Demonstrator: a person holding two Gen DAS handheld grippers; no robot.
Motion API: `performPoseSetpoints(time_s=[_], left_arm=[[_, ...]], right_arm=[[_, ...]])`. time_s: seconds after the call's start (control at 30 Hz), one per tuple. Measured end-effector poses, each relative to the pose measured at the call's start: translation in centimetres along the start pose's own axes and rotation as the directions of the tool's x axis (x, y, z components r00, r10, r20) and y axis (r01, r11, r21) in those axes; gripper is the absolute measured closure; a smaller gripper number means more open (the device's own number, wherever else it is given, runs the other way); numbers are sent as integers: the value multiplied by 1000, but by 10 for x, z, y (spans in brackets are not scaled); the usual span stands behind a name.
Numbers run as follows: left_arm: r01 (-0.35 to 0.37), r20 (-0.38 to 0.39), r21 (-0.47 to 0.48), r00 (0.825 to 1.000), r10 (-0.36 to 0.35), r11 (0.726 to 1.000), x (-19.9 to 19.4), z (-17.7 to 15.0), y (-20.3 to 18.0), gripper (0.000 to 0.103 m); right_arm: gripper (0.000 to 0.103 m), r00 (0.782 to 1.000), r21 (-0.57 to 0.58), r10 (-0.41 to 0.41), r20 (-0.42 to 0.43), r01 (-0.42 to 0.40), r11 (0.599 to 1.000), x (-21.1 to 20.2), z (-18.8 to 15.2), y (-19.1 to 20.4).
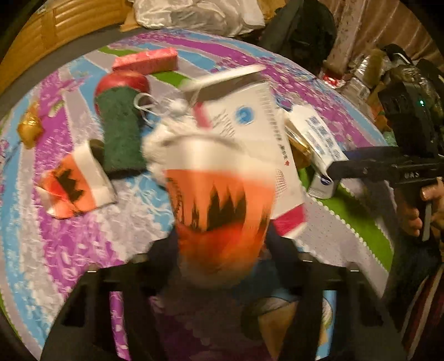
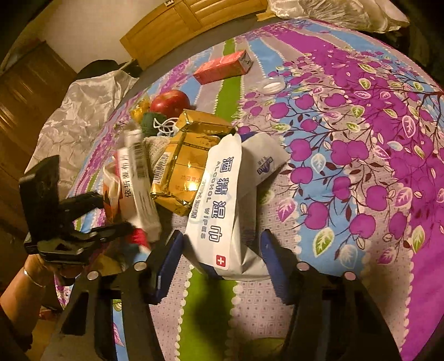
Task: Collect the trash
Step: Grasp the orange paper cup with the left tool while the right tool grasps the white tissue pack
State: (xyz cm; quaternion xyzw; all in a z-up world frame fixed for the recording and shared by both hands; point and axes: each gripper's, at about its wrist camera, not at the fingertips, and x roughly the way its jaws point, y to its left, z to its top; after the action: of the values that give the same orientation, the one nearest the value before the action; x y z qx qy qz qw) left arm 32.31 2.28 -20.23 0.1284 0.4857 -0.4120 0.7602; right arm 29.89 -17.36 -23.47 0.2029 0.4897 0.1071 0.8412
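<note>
My left gripper [image 1: 219, 244] is shut on an orange and white paper cup [image 1: 219, 200] with black print, held above the table; the cup is blurred. Tissue [image 1: 166, 133] pokes out of its top. A white and pink box [image 1: 258, 133] lies right behind it. My right gripper [image 2: 222, 250] is open with its blue pads on either side of a white alcohol wipes pack [image 2: 219, 200], not touching it. The wipes pack also shows in the left wrist view [image 1: 319, 138]. A gold cigarette carton [image 2: 183, 169] lies beside it.
A crushed orange cup [image 1: 75, 188], a green scouring pad [image 1: 122, 130], a red apple [image 1: 122, 80], a pink box [image 1: 147, 59] and a gold wrapper [image 1: 30, 127] lie on the flowered tablecloth [image 2: 360, 138]. A white bottle cap [image 2: 273, 83] sits further back. Plastic bags [image 1: 194, 14] lie at the table's far edge.
</note>
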Motion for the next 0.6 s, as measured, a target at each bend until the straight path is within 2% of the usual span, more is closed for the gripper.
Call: performPoseSetpoints(time_s=[0.1, 0.17, 0.5, 0.6], left_arm=[[6, 21, -18, 1000, -5, 1000, -5, -5, -1, 55], [2, 25, -29, 1000, -2, 1000, -9, -9, 0, 57], [-90, 101, -78, 990, 98, 993, -75, -21, -8, 57], [-164, 115, -93, 978, 175, 982, -95, -16, -24, 57]], right_arm=[[66, 1000, -9, 18, 17, -18, 1000, -4, 0, 1], [69, 999, -9, 18, 34, -17, 1000, -12, -3, 2], [70, 991, -17, 36, 127, -34, 999, -82, -15, 7], [71, 988, -30, 20, 152, -15, 999, -107, -21, 11]])
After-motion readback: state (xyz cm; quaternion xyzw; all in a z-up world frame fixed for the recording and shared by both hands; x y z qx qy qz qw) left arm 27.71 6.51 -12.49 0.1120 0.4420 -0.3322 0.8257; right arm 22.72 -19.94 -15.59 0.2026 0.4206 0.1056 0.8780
